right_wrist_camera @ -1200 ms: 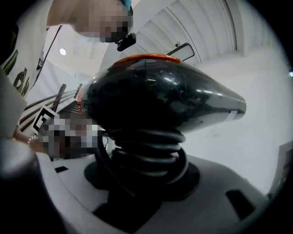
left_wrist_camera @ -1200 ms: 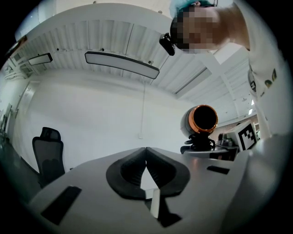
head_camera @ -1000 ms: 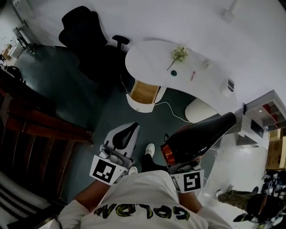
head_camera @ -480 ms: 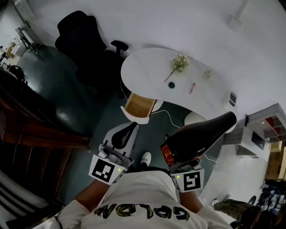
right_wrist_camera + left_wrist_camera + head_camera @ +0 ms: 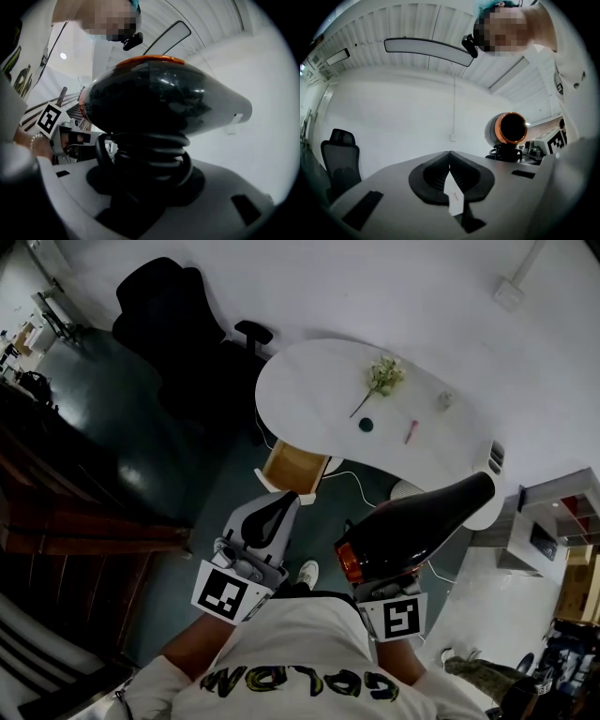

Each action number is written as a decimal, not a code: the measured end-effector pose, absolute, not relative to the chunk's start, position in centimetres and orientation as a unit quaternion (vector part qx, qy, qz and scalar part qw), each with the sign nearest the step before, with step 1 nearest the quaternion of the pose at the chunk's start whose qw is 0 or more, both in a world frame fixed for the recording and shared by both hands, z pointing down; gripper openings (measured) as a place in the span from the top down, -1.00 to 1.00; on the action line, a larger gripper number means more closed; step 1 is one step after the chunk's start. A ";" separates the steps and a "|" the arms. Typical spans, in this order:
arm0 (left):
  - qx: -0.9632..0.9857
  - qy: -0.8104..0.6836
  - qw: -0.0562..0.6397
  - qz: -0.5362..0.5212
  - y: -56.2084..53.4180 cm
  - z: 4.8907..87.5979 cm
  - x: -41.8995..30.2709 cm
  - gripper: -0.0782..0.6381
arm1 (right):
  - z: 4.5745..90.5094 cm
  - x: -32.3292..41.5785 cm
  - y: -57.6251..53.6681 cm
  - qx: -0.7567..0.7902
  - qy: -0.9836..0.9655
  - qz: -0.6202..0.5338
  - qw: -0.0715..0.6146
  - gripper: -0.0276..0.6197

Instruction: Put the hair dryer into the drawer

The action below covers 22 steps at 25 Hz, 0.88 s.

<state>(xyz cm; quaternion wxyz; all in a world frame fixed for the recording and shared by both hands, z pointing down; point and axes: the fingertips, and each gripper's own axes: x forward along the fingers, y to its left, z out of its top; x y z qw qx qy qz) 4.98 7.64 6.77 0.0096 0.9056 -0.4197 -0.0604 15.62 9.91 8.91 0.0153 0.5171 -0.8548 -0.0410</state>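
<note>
The black hair dryer [image 5: 417,529] with an orange ring at its rear is carried in my right gripper [image 5: 380,589], which is shut on its handle. In the right gripper view the hair dryer [image 5: 159,98] fills the frame, its black cord [image 5: 151,151] coiled round the handle between the jaws of the right gripper [image 5: 150,187]. My left gripper [image 5: 281,502] is shut and holds nothing; in its own view the left gripper [image 5: 450,153] has its jaws pressed together, with the hair dryer [image 5: 508,129] off to the right. The open wooden drawer [image 5: 292,465] sits under the white table [image 5: 309,381], ahead of both grippers.
On the table lie a flower sprig [image 5: 382,376], a small dark round thing [image 5: 366,425] and a red pen [image 5: 412,432]. A black office chair [image 5: 178,315] stands left of the table. Dark wooden furniture [image 5: 66,521] lines the left, and a white shelf unit [image 5: 548,521] the right.
The person has stepped toward the table carrying both grippers along. The drawer now sits lower in the head view, closer to the left gripper's tip. Both grips are unchanged.
</note>
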 end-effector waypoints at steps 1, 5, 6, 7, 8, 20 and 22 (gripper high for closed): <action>0.906 -0.419 0.006 -0.063 7.1 6.6 4.6 0.75 | 8.9 15.2 9.4 0.518 -0.855 -0.039 0.016 0.16; 0.911 -0.408 0.011 -0.057 5.4 6.5 2.7 0.75 | 8.5 13.4 7.3 0.525 -0.850 -0.044 0.014 0.16; 0.912 -0.406 0.009 -0.056 4.9 6.4 2.1 0.75 | 8.3 12.9 6.7 0.528 -0.848 -0.046 0.015 0.16; 0.913 -0.403 0.006 -0.057 4.3 6.4 1.4 0.75 | 8.2 12.4 6.2 0.531 -0.846 -0.046 0.015 0.16; 0.914 -0.401 0.002 -0.058 3.7 6.3 0.8 0.75 | 8.0 11.9 5.6 0.534 -0.844 -0.046 0.016 0.16; 0.925 -0.375 0.015 -0.050 -1.0 7.2 -3.0 0.75 | 8.6 8.2 1.7 0.544 -0.837 -0.053 0.028 0.16; 0.929 -0.367 0.011 -0.046 -1.3 7.1 -2.6 0.75 | 8.7 8.4 1.2 0.541 -0.839 -0.053 0.032 0.16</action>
